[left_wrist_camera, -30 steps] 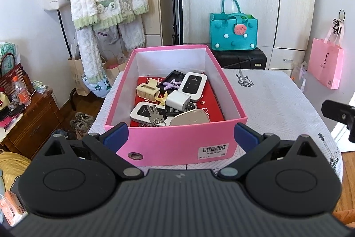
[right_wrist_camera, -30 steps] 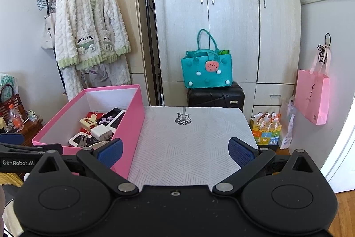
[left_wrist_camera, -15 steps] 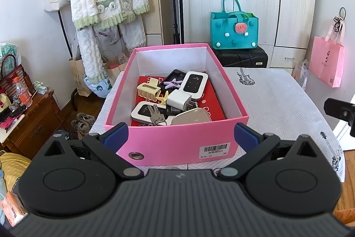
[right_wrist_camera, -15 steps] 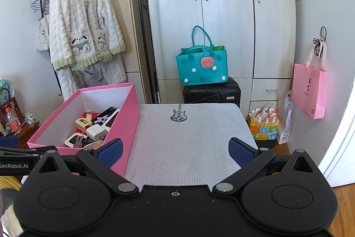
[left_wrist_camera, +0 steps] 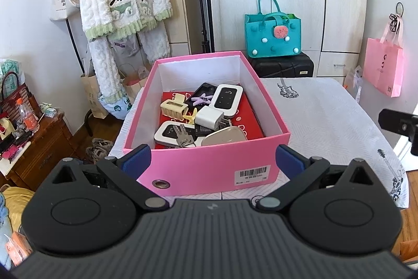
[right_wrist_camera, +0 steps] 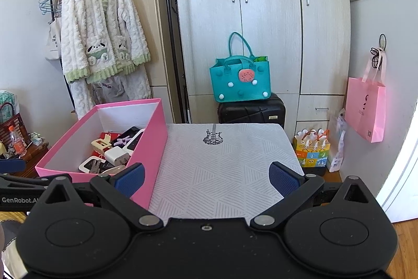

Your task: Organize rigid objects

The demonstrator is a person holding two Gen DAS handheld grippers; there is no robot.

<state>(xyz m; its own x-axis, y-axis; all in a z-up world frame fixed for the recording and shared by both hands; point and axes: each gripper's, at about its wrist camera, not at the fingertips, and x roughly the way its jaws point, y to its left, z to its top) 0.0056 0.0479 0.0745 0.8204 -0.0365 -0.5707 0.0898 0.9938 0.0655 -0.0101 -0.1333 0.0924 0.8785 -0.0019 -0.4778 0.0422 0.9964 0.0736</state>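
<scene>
Right wrist view: pink box on patterned tablecloth before wardrobe, both claws spread, empty.

Rear wall: pale wood-grain wardrobe with vertical handles. A black suitcase stands at its base, with a teal felt bag on top. Left: a clothes rack carrying a white fleece robe. Right wall: pink paper bag on a hook. Floor: wood. Lighting: bright daylight.

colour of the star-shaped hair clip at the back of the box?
Light purple hair clip, lying inside the pink box. Best seen in the left wrist view.
</scene>
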